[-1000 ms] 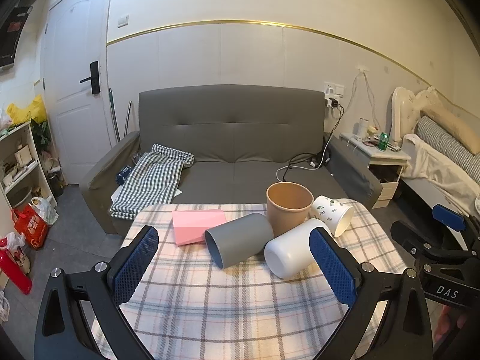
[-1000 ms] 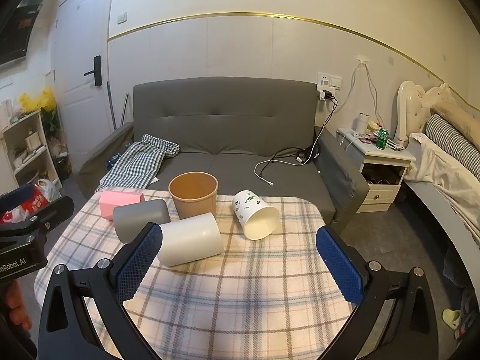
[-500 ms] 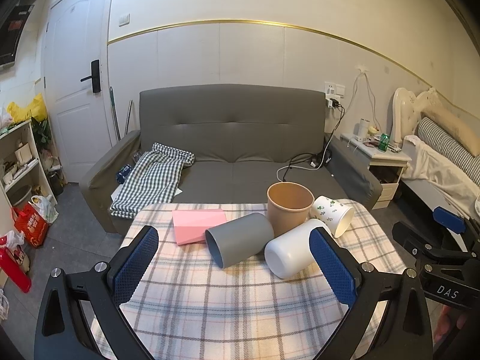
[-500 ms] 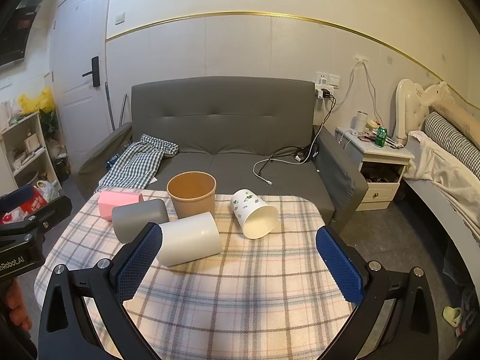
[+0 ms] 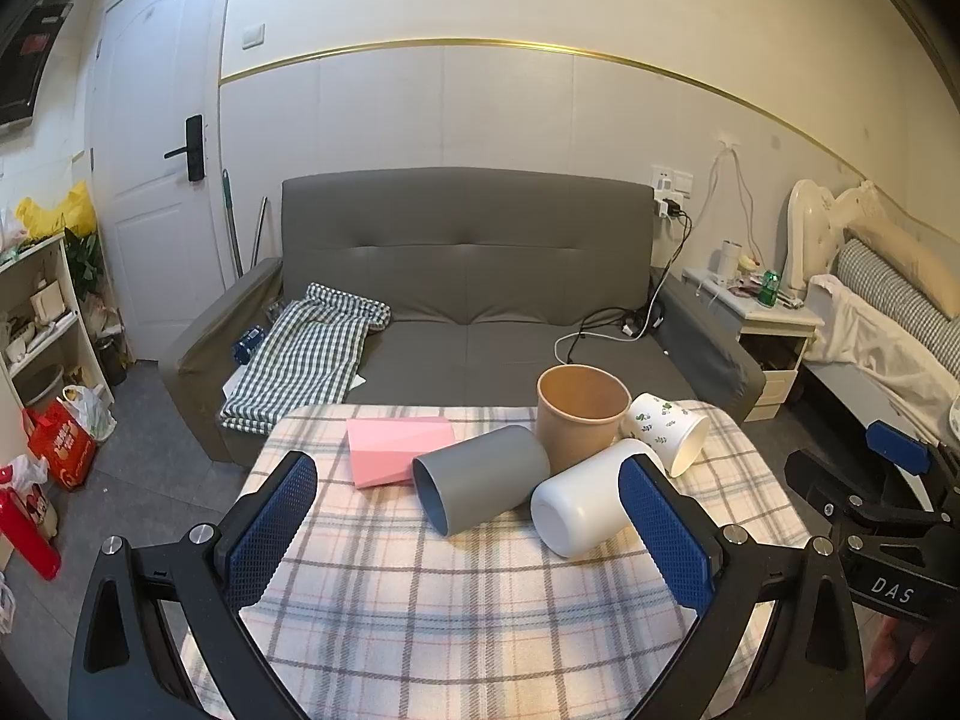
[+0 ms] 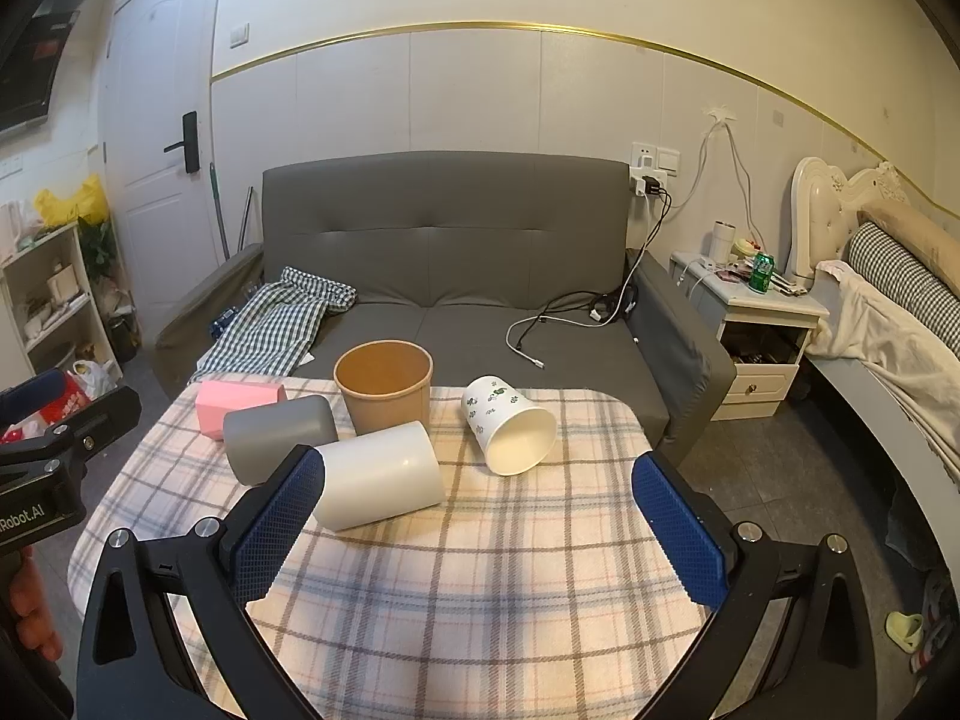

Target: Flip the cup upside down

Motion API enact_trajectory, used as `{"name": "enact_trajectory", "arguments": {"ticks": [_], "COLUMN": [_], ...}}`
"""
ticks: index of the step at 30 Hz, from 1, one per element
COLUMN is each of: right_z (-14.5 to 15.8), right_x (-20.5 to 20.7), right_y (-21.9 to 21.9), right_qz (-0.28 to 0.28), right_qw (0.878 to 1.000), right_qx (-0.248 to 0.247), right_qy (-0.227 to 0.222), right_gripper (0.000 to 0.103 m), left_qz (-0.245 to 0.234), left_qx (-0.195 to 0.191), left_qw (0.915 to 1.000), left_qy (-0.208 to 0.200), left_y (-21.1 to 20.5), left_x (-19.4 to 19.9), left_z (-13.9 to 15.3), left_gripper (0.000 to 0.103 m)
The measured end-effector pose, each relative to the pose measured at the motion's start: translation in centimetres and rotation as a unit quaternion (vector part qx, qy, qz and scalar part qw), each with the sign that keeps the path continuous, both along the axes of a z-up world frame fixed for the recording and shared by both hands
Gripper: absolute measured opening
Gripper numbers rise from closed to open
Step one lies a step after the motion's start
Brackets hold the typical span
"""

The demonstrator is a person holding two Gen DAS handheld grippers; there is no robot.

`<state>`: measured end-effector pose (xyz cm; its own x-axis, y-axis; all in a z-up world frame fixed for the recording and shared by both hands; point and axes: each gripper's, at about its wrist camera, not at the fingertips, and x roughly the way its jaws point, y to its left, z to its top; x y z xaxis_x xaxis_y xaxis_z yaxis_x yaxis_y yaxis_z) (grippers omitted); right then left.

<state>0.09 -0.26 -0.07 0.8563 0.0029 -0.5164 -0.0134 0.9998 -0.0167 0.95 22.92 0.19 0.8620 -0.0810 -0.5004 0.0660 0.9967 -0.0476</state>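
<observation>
Several cups sit on a plaid-covered table [image 5: 456,612] [image 6: 480,588]. A brown paper cup [image 5: 581,414] [image 6: 384,391] stands upright. A grey cup [image 5: 480,485] [image 6: 279,437], a plain white cup [image 5: 591,498] [image 6: 378,474], a white leaf-print cup [image 5: 666,438] [image 6: 510,432] and a pink faceted cup [image 5: 399,450] [image 6: 237,399] lie on their sides. My left gripper [image 5: 468,534] is open and empty, held before the grey and white cups. My right gripper [image 6: 480,534] is open and empty, held before the white and leaf-print cups.
A grey sofa [image 5: 468,276] [image 6: 444,252] stands behind the table with a checked cloth [image 5: 306,354] and cables on it. A nightstand [image 6: 756,324] and bed [image 6: 888,324] are on the right. A shelf [image 5: 42,324] and door are on the left.
Both views have crept very slightly; the cups have not moved and both grippers stay open.
</observation>
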Motion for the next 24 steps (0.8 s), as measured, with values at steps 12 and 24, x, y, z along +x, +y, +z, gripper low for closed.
{"name": "enact_trajectory", "arguments": {"ticks": [12, 24], "right_z": [-0.09, -0.48], "right_x": [0.04, 0.03], "right_y": [0.06, 0.15], "right_qz": [0.0, 0.001], "right_qw": [1.0, 1.0], "right_qx": [0.0, 0.001], "right_qy": [0.001, 0.002], "right_gripper": [0.103, 0.103], "left_qz": [0.0, -0.002], "left_qx": [-0.001, -0.003], "left_qw": [1.0, 1.0], "left_qy": [0.0, 0.002], "left_y": [0.05, -0.04], "left_x": [0.01, 0.0], "left_z": [-0.01, -0.11], "left_gripper": [0.103, 0.103]}}
